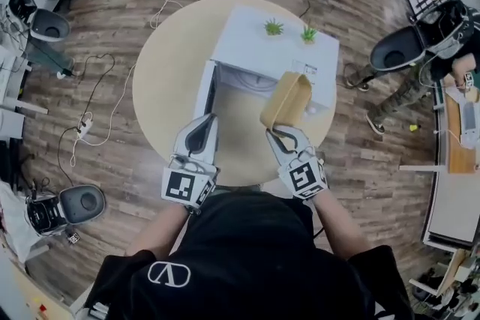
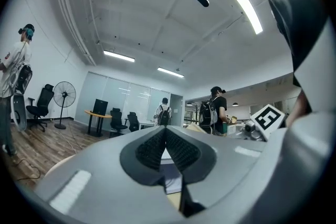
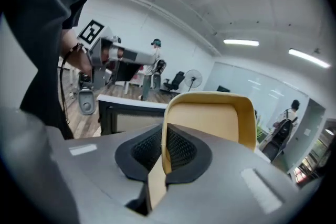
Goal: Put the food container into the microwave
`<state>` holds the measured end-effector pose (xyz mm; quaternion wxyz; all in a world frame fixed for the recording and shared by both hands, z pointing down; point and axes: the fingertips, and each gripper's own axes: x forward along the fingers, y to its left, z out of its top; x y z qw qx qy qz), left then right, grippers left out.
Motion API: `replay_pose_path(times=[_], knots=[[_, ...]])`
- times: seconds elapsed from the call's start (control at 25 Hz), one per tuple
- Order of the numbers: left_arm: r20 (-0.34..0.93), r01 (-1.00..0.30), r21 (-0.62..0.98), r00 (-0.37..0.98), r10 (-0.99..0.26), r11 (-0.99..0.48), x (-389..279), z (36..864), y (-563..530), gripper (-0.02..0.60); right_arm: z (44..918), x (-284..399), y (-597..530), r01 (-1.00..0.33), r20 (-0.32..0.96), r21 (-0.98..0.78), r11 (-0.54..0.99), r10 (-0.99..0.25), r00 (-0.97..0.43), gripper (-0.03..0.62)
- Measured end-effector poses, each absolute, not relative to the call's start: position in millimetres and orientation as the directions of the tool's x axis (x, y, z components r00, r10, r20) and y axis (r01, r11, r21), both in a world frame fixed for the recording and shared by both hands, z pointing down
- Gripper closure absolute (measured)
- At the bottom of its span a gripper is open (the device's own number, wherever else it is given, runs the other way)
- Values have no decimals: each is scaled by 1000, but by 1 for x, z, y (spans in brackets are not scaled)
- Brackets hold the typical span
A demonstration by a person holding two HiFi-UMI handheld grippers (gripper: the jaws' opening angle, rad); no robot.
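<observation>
The white microwave (image 1: 277,49) stands on the round table (image 1: 161,86), its door (image 1: 208,90) swung open to the left. My right gripper (image 1: 276,133) is shut on the rim of a tan food container (image 1: 286,100), held tilted on edge just in front of the microwave's opening. In the right gripper view the pads (image 3: 176,147) pinch the container's wall (image 3: 210,118), with the open door (image 3: 131,113) beyond. My left gripper (image 1: 204,124) hovers by the door's near end, jaws shut and empty (image 2: 165,131).
Two small green plants (image 1: 274,27) sit on the microwave's top. Cables (image 1: 90,116) trail over the wood floor left of the table. People (image 1: 420,49) stand to the right and at the back, and a desk (image 1: 457,161) lines the right side.
</observation>
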<state>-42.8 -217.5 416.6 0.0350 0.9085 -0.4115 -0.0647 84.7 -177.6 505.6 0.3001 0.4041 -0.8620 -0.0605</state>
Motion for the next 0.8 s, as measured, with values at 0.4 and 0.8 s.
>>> replay_pose_path(times=[0.4, 0.8], knots=[[11, -760, 145, 642, -767, -634, -55, 453, -196, 581, 679, 67, -192, -351, 865, 171, 921, -311, -394, 582], [94, -762, 171, 643, -760, -624, -59, 482, -173, 581, 742, 104, -318, -400, 904, 289, 870, -385, -185, 582]])
